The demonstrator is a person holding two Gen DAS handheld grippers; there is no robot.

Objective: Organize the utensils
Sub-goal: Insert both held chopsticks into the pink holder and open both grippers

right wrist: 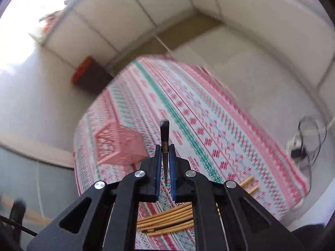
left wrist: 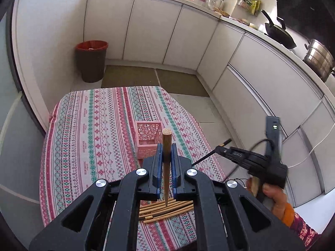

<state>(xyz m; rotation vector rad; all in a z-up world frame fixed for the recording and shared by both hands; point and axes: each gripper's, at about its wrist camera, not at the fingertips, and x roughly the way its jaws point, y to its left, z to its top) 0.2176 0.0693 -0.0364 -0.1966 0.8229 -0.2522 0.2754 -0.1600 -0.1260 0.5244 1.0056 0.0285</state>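
Round wooden chopstick (left wrist: 166, 163), lattice basket (left wrist: 148, 138).

Red-lined bin (left wrist: 91, 60) on floor beyond table's far edge; wok (left wrist: 279, 34), steel pot (left wrist: 319, 60), possibly teapot (left wrist: 215, 3) on counter.

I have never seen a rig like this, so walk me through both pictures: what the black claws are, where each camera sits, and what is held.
Each picture comes from a camera mounted on a hand-held two-finger gripper, looking along its fingers. A person holds one per hand.

Left view: the left gripper is shut on a brown wooden chopstick.

Right view, blurred: the right gripper is shut on a dark chopstick.

On the patterned tablecloth stand a pink basket and a pile of loose chopsticks.
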